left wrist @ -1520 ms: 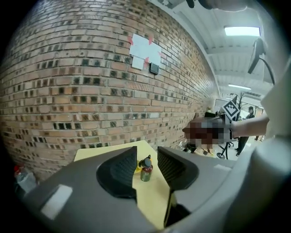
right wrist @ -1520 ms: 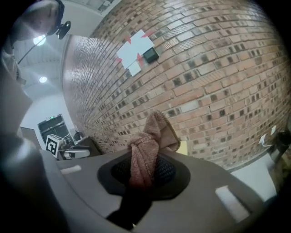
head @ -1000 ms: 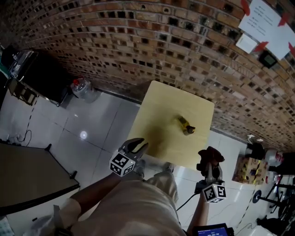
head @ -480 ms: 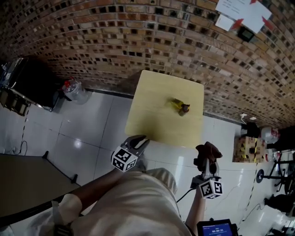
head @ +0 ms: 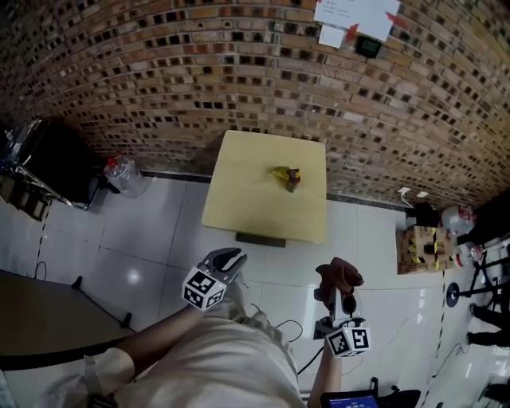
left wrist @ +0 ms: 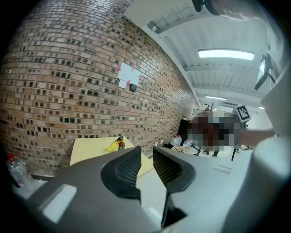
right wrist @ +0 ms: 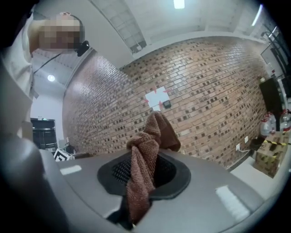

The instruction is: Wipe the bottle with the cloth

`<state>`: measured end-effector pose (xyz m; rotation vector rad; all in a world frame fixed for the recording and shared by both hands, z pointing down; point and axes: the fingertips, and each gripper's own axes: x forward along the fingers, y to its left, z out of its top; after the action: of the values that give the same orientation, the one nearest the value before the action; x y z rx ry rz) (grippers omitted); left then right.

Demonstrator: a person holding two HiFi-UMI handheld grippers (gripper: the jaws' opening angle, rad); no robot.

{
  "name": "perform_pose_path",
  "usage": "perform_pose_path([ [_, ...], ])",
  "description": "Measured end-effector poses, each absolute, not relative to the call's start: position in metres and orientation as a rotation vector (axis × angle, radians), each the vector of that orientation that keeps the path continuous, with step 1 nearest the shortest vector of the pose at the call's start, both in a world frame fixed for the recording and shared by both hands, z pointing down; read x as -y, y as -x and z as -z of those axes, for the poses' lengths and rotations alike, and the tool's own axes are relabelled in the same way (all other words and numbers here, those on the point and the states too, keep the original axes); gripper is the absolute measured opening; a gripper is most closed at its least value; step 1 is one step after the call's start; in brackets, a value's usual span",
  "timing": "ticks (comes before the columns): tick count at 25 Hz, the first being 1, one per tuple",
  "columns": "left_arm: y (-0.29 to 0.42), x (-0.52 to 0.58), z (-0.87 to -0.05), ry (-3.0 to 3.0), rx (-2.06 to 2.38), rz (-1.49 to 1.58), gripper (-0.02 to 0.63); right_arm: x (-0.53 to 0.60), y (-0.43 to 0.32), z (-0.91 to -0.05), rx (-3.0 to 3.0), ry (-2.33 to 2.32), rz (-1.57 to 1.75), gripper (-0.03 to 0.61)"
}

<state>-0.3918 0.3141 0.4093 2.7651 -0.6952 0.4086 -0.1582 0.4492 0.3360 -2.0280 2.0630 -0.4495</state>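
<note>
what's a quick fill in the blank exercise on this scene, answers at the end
1. The cloth clamped in the right gripper is ____ in colour.
2. The bottle is on a table with a ____ top.
3. The wall behind the table is made of ____.
4. The left gripper holds ____.

Missing words: brown; yellow; brick; nothing

- Bottle [head: 286, 176] on the tabletop [head: 247, 195] — too small to tell upright from lying; label unreadable.
- Cloth [right wrist: 148, 145] — lower end hidden between the right tongs [right wrist: 144, 176].
- Wall papers [head: 355, 14] — cut off by the head view's top edge; print illegible.
- Clear container [head: 125, 174] — contents indistinct.
</note>
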Motion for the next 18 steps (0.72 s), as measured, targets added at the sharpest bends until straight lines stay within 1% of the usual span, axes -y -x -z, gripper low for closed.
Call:
perform_pose_path([
  [3, 0.397, -0.345, -0.414, -2.753, 0.72, -0.426, 0.095, -0.484, 0.153, -0.362, -2.02, 2.048, 0.502, 0.069],
  [7, 0.421, -0.369, -0.421, -2.722, 0.723, -0.451, 0.095, -0.514, 0.174, -0.385, -1.994, 2.054, 0.559, 0.069],
  [12, 0.436, -0.352, -0.41, -2.742, 0.693, -0.434, 0.095, -0.512, 0.199, -0.375, -1.974, 2.068, 0.531, 0.069],
  [18, 0.456, -0.312, -0.378, -2.789, 0.605, -0.377, 0.095, -0.468, 0.237, -0.345, -1.95, 2.148, 0.411, 0.067],
])
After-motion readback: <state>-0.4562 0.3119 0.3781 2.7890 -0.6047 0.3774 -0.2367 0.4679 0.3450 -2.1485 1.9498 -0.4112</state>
